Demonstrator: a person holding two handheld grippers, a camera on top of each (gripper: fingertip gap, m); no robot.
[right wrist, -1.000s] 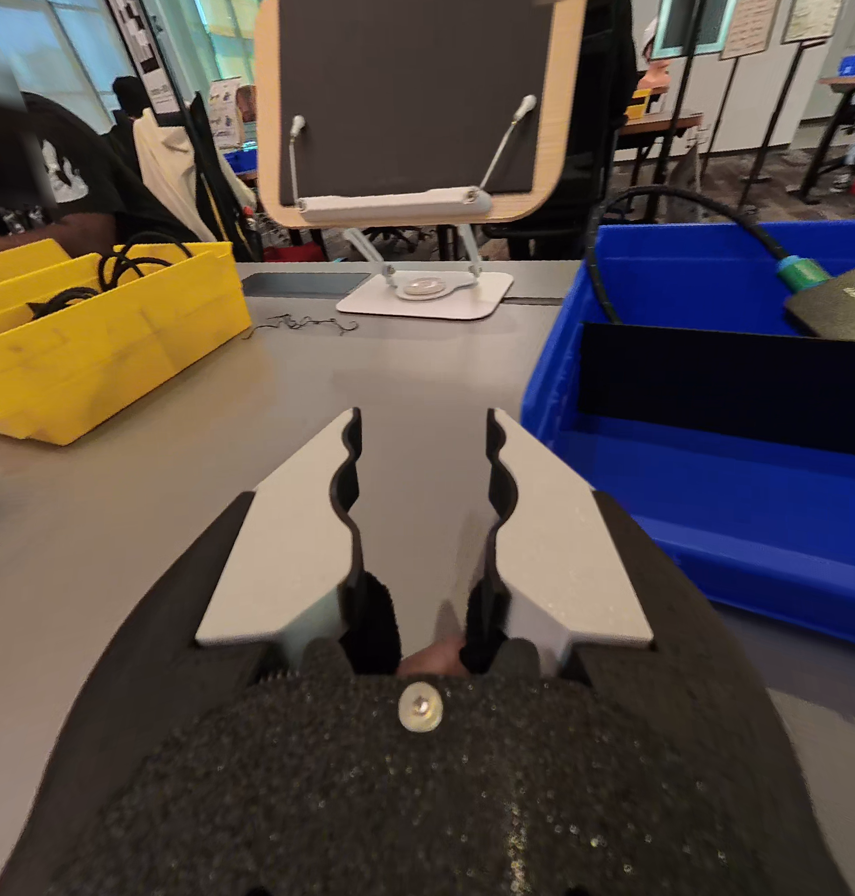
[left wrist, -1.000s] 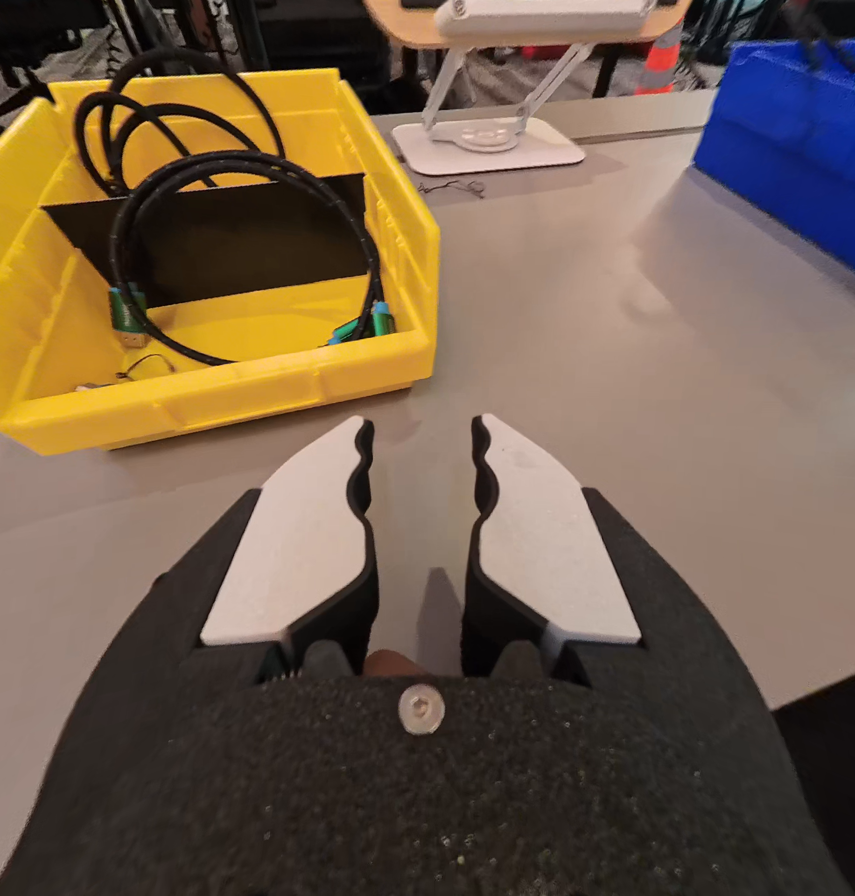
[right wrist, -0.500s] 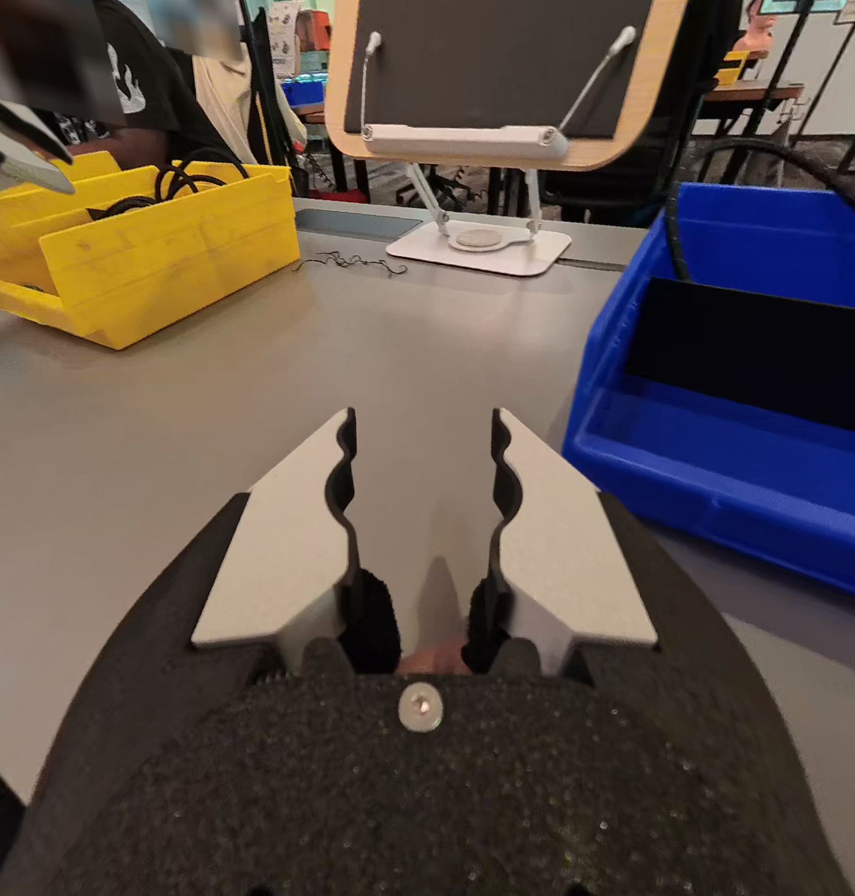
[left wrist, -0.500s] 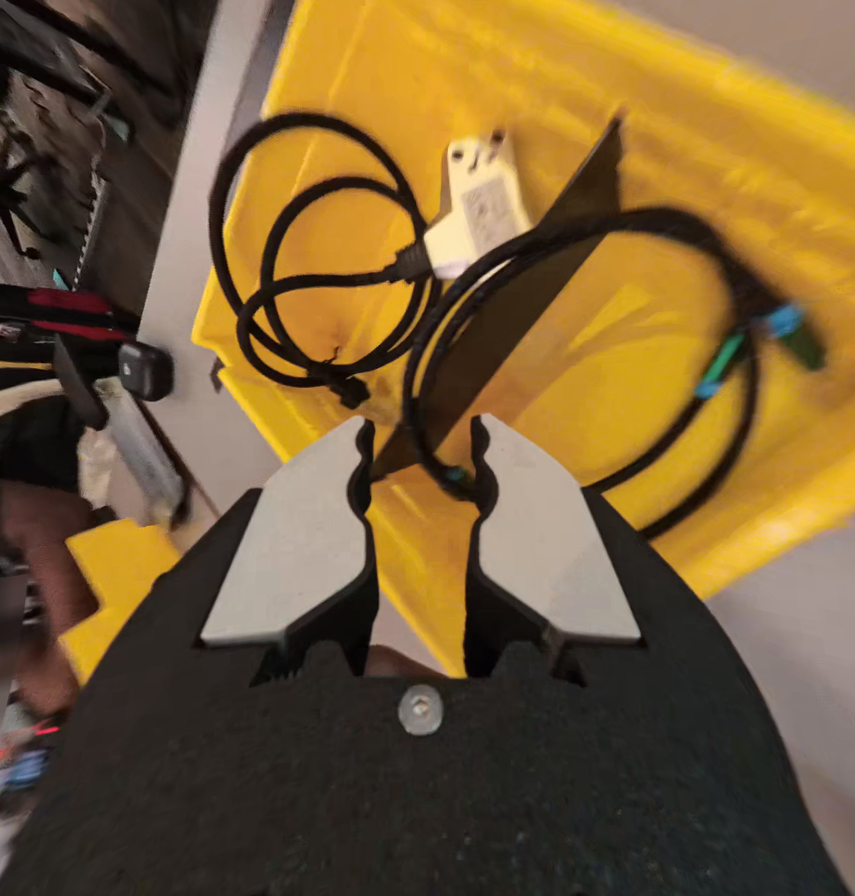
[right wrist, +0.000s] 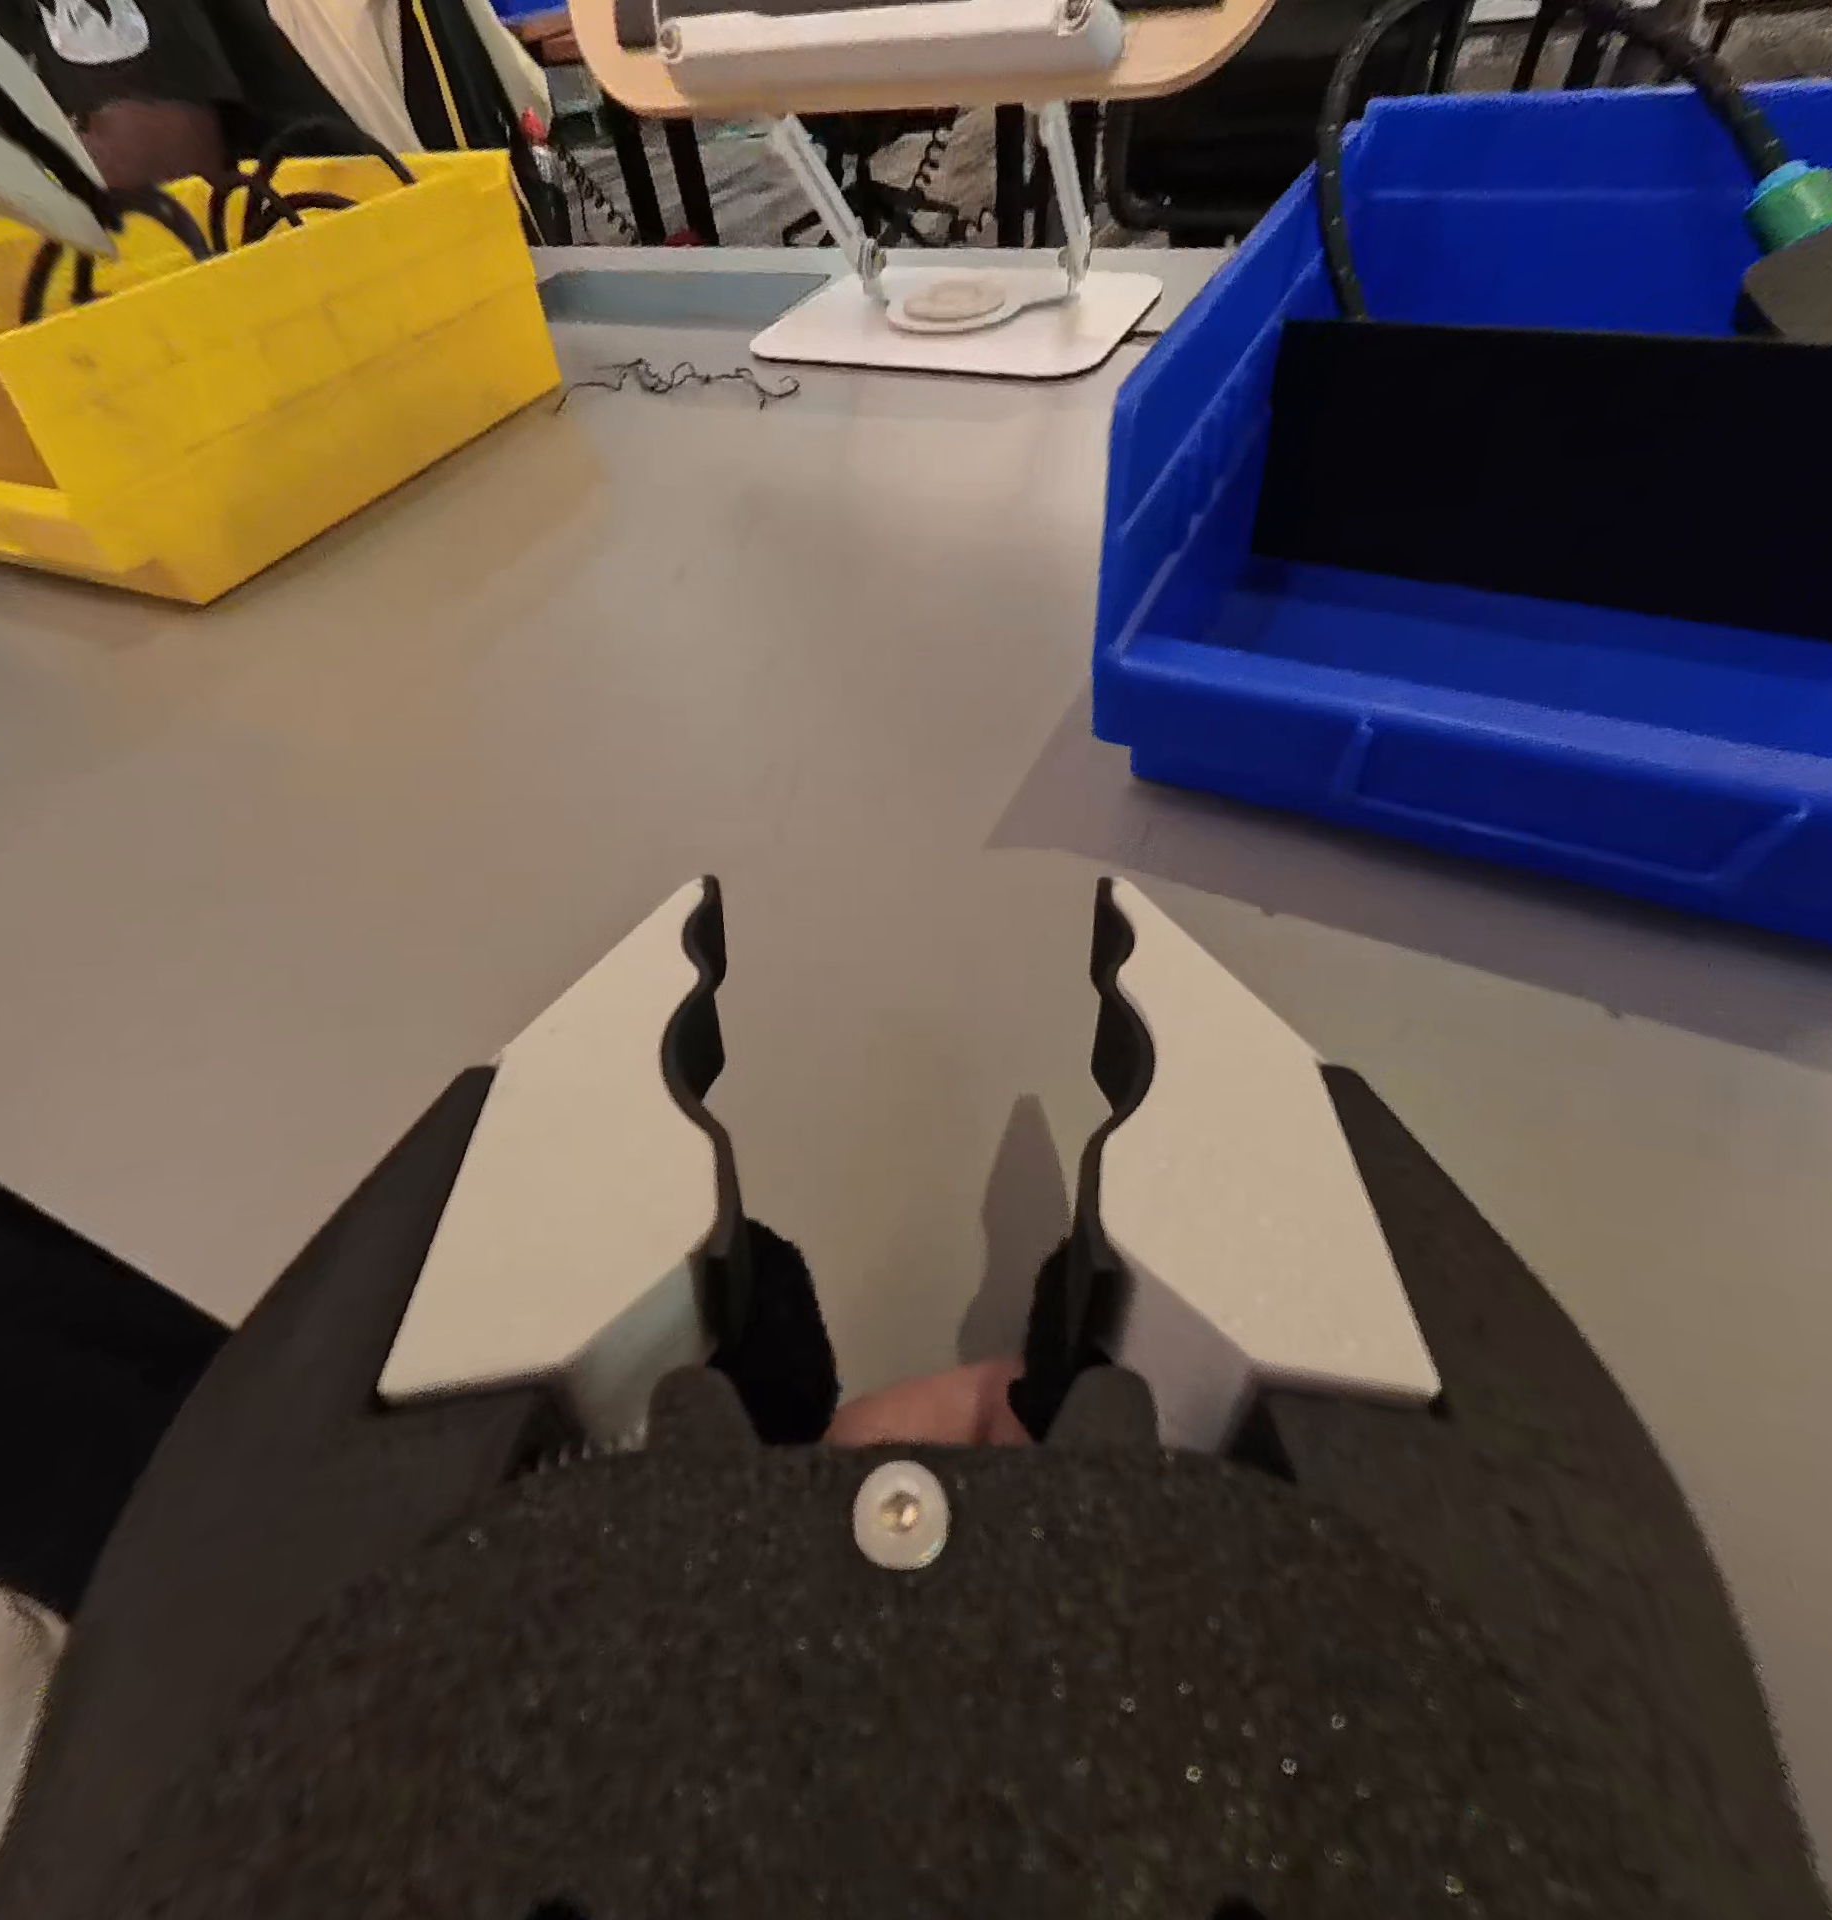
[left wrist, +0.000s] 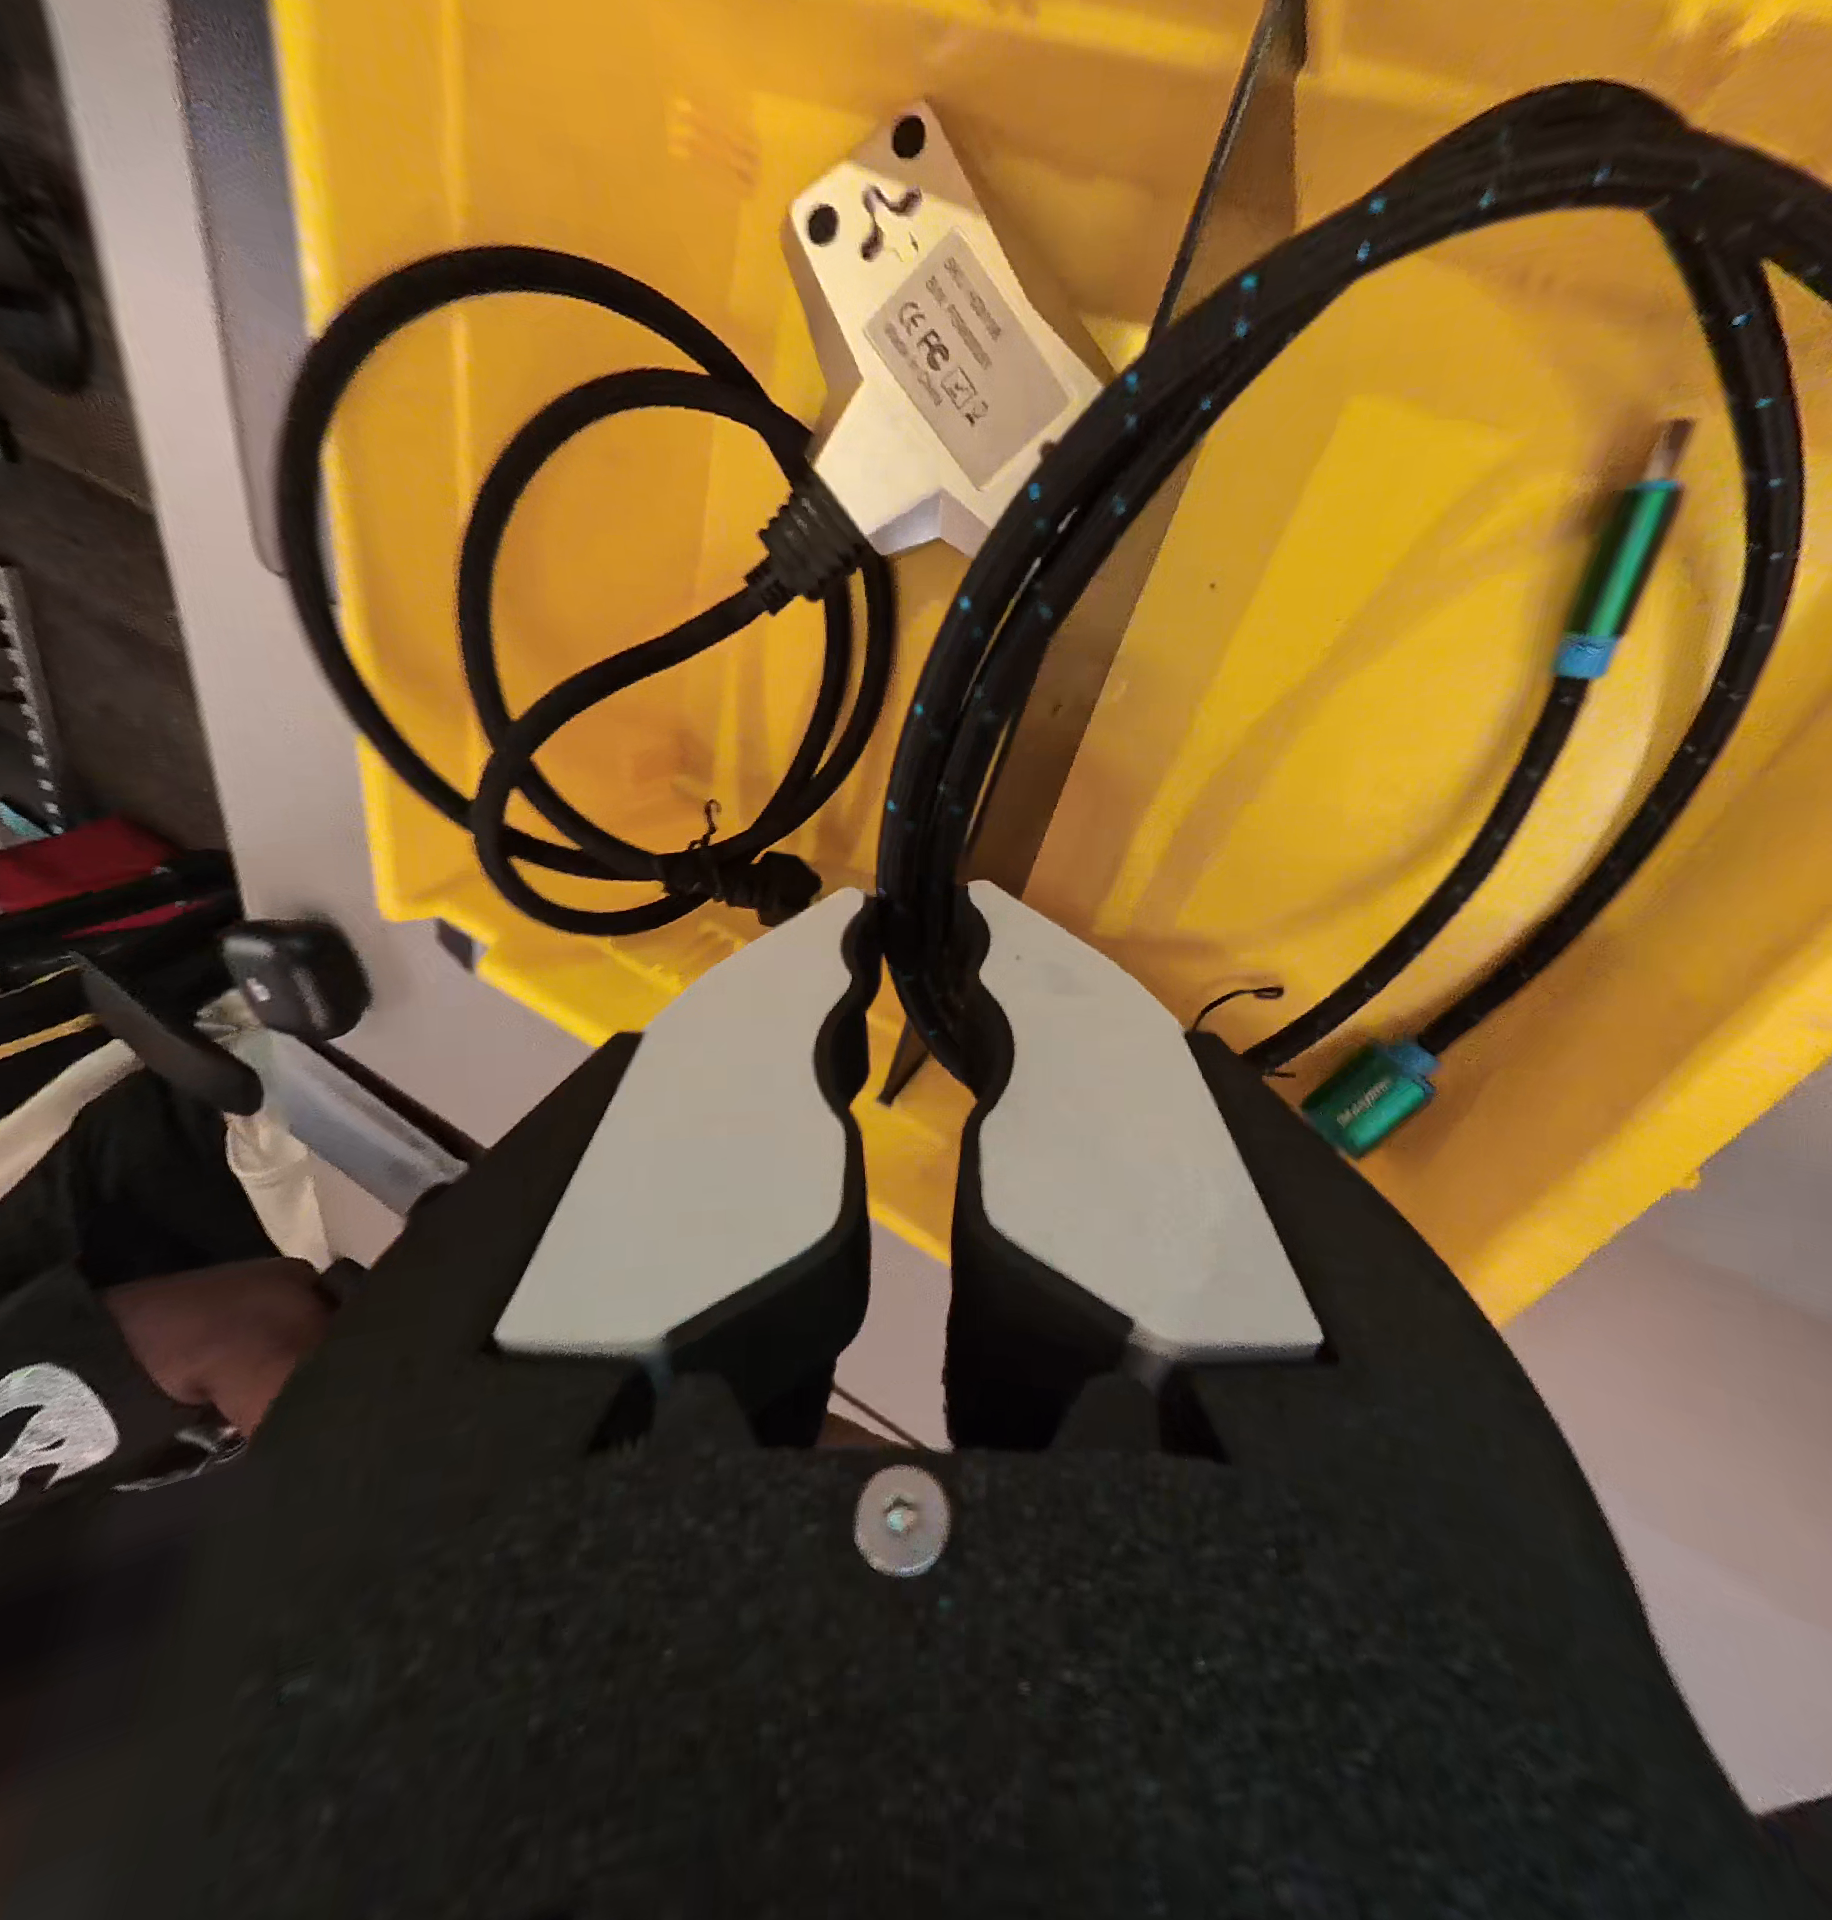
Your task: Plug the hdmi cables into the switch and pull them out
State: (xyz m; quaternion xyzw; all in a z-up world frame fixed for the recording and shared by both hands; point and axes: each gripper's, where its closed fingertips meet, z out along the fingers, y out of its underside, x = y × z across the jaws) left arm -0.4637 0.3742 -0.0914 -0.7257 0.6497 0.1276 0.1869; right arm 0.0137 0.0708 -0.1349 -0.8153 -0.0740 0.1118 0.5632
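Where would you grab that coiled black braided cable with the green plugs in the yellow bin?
Probably at the bundled strands of the black braided cable with blue flecks, from above, where the coil crosses the dark divider of the yellow plastic bin. There the loops run together, raised off the floor, so one pinch takes them all. The left gripper has its jaws closed around exactly that spot. The green plugs lie flatter.

The left gripper (left wrist: pixel 920 925) is closed on the coiled black HDMI cable (left wrist: pixel 1057 582) above the yellow bin (left wrist: pixel 579 94). A silver switch (left wrist: pixel 933 343) with its own black cord (left wrist: pixel 538 665) lies behind the black divider (left wrist: pixel 1120 582).
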